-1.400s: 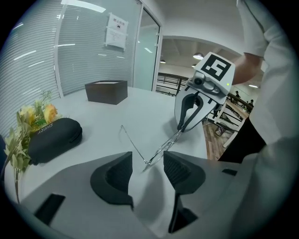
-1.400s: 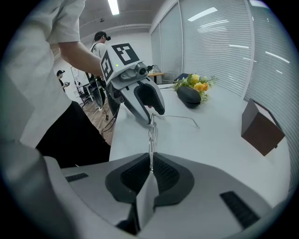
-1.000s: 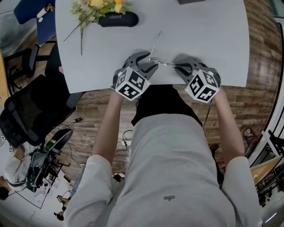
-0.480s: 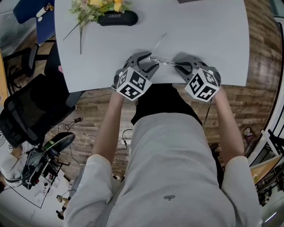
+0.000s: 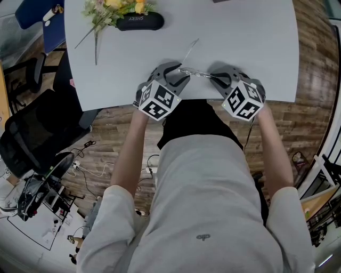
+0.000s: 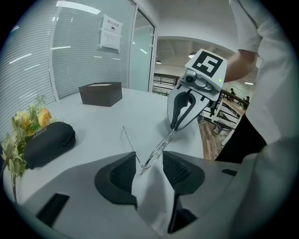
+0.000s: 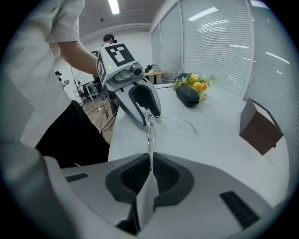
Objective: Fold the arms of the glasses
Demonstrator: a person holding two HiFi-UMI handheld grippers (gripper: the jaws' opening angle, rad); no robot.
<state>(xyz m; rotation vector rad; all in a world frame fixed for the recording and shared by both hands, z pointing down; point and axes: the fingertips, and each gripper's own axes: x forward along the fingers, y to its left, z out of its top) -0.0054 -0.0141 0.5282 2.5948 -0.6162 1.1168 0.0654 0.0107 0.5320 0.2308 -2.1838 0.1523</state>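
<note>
Silver wire glasses (image 5: 195, 73) hang between my two sets of jaws, just over the near edge of the grey table (image 5: 240, 37). My right gripper (image 7: 150, 163) is clamped on one end of the frame, its pads pinching the thin rim. My left gripper (image 6: 148, 158) stands with its jaws apart. The frame's other corner sits in the gap, close to one pad, but I cannot tell whether it touches. From that corner one arm (image 6: 128, 140) sticks out unfolded, away from me. The lenses are almost too clear to see, and the second arm is hidden at my right jaws. From above, my marker cubes cover most of both jaws. Beyond my left jaws lie a black case (image 6: 46, 142) and flowers (image 5: 114, 8), cut off by the picture's top edge.
</note>
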